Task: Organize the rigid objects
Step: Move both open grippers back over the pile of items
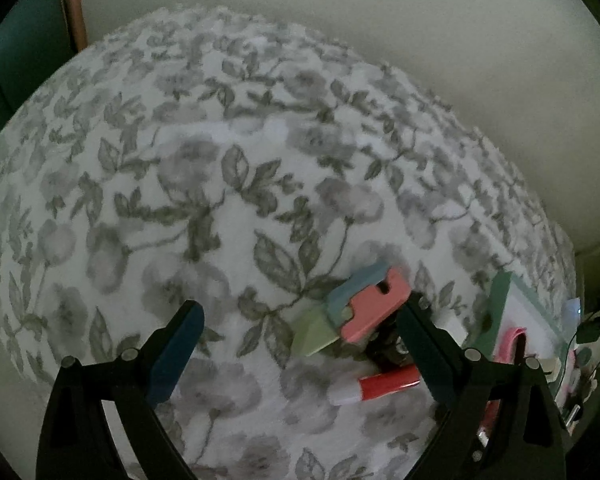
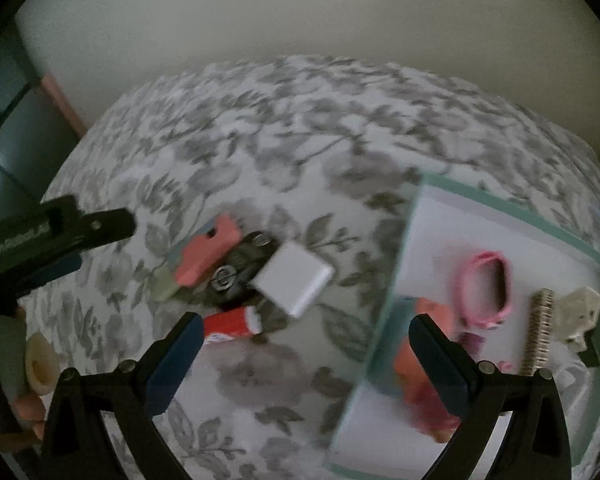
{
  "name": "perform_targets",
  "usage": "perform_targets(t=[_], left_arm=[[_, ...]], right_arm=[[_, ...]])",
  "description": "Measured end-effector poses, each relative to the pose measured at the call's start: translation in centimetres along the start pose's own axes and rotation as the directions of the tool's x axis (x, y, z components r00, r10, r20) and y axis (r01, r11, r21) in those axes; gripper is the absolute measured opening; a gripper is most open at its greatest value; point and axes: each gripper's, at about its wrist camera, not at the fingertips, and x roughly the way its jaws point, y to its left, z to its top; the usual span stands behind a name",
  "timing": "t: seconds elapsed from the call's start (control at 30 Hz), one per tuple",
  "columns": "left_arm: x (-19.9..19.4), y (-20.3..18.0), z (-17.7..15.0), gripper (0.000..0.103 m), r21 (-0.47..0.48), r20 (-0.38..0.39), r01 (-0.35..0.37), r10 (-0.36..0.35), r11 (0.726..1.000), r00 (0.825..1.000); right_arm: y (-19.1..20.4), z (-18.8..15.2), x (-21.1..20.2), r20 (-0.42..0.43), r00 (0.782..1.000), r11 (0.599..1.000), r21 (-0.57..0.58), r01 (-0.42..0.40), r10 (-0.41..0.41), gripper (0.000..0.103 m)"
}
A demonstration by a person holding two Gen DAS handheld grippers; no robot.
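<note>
Left gripper (image 1: pixel 300 344): jaws standing wide apart, holding nothing, hovering over the floral bedspread (image 1: pixel 180 184).
Loose pile: pink block (image 2: pixel 208 258), black case (image 2: pixel 240 270), white box (image 2: pixel 296 282) and red tube (image 2: pixel 232 322) are lying together on the bedspread, left of the tray (image 2: pixel 512 216).
Right gripper (image 2: pixel 306 354): jaws spread, carrying nothing.
Tray: already holding a pink band (image 2: pixel 486 290), a comb (image 2: pixel 538 332) and more.
Progress: partly done, at least 4 items are waiting.
Writing: white lettering on the left gripper's arm, too blurred to read surely.

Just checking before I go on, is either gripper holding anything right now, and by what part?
Nothing is held. The left gripper and the right gripper are both open, with only floral cloth between their fingers.
</note>
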Motion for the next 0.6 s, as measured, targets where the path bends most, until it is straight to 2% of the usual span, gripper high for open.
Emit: perform_targets(t=[0.17, 0.33, 0.6], left_arm=[[2.3, 1.6, -0.7, 0.097, -0.038, -0.077, -0.018, 0.015, 0.999, 0.997], [3.5, 2.7, -1.3, 0.097, -0.031, -0.12, -0.04, 0.036, 0.999, 0.992], [3.6, 4.8, -1.7, 0.097, -0.064, -0.132, -0.041, 0.032, 0.997, 0.991]], right_arm=[[2.3, -0.6, 1.9, -0.046, 0.999, 0.998, -0.053, -0.016, 0.014, 0.103], [4.0, -1.2, 3.3, -0.083, 0.996, 0.995, -0.094, -0.029, 0.021, 0.103], [5.9, -1.8, 5.3, -0.115, 0.993, 0.99, -0.14, -0.028, 0.011, 0.103]])
